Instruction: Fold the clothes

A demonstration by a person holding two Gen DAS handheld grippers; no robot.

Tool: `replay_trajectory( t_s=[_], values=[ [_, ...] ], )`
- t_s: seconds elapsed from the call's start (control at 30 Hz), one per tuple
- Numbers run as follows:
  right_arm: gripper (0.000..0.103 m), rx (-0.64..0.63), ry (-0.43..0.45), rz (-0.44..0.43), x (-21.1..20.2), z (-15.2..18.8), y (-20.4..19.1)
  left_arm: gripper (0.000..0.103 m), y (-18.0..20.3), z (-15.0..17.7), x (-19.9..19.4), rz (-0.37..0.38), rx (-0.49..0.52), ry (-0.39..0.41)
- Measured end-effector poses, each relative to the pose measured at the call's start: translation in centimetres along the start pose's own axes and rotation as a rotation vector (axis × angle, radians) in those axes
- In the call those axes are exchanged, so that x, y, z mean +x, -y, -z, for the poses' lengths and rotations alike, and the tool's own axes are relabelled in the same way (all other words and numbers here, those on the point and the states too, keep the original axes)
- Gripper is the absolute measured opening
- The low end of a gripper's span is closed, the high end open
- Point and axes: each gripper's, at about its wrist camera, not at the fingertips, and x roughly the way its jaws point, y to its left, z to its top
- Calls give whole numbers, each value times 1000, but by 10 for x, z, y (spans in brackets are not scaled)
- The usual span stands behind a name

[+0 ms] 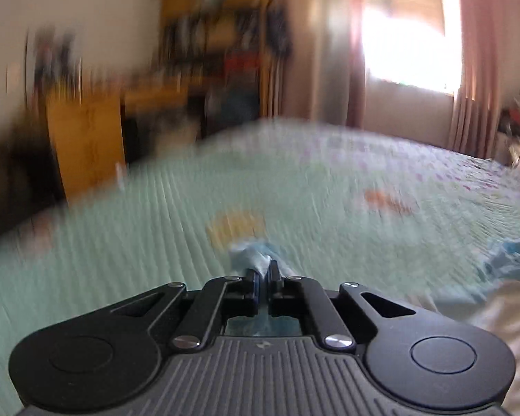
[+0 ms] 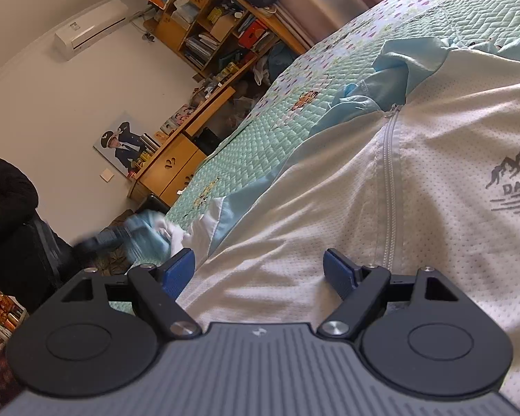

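Jaws on the left gripper (image 1: 264, 268) are pinched almost fully together on a bunched fold of pale blue cloth, which sticks out past the tips. Those of the right gripper (image 2: 258, 267) stand wide apart with nothing between them, hovering just over the white front of the jacket (image 2: 381, 190).

That jacket lies spread on the bed (image 2: 260, 118), over its quilted green cover, its zipper (image 2: 389, 159) running up the middle and a grey mountain logo (image 2: 513, 173) toward the right edge of the view. Its pale blue lining or hood (image 2: 395, 69) is rumpled toward the far side of the bed, and a white and blue sleeve end (image 2: 176, 232) trails off the bed's near edge.

This garment looks light, thin and limp, a perforated sports fabric that probably slides easily on itself. It will sag and fold wherever it is unsupported, so a pinch on a seam, cuff or hem should hold better than a pinch on open cloth. The zipper is the one stiffer line and a natural fold axis.

Motion blur smears the left wrist view heavily, so which part of the jacket the left gripper holds is hard to tell. In the right wrist view the sleeve end is also blurred, and the jacket's right side and lower hem are cut off.
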Motion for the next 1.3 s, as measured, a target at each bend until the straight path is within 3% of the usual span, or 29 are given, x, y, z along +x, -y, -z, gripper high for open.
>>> replay_trajectory(
  t_s=[0.07,0.13,0.2,0.23,0.27,0.3,0.33,0.5,0.57,0.6,0.67,0.7,0.77,0.87,0.93,1.07,1.17,1.23,1.3],
  values=[
    [82,-2,-1,1,0,0,0,4,3,-19,-16,-29,169,118],
    [82,-2,-1,0,0,0,0,5,-1,-20,-28,-74,276,131],
    [82,1,-1,-3,0,0,1,12,-15,-7,-35,-77,303,91],
    [82,2,-2,-3,-1,0,1,23,-23,2,-35,-61,315,46],
    [82,1,-2,-3,-1,0,1,29,-35,13,-29,-24,305,-48],
    [82,1,-2,-3,-1,0,1,36,-48,25,-22,7,253,-161],
    [82,1,-3,-4,-1,0,1,35,-62,36,-18,24,183,-246],
    [82,4,-3,-4,-2,-1,1,36,-142,84,-49,-58,-459,-295],
    [82,-2,-4,0,-2,0,0,36,-152,97,-52,-32,-662,-311],
    [82,-2,-4,0,-2,0,0,39,-152,99,-52,9,-726,-312],
    [82,-2,-4,-1,-1,0,1,64,-149,104,-50,93,-855,-312],
    [82,-4,-4,0,-1,0,0,81,-146,105,-44,138,-929,-309],
    [82,-8,-5,2,-1,0,0,86,-138,109,-30,190,-1064,-295],
    [82,-8,-4,2,-1,1,0,92,-131,113,-4,169,-1202,-316],
    [82,-6,-4,1,-1,0,0,95,-128,113,10,143,-1236,-289],
    [82,-9,-5,1,-1,1,-1,89,-123,107,27,93,-1229,-261],
    [82,-12,-5,4,0,1,-1,61,-115,99,39,49,-1148,-279],
    [82,-14,-4,5,0,1,-2,30,-109,91,42,12,-1044,-291],
    [82,-15,-4,5,0,1,-2,16,-106,78,47,-24,-918,-307]
  ],
)
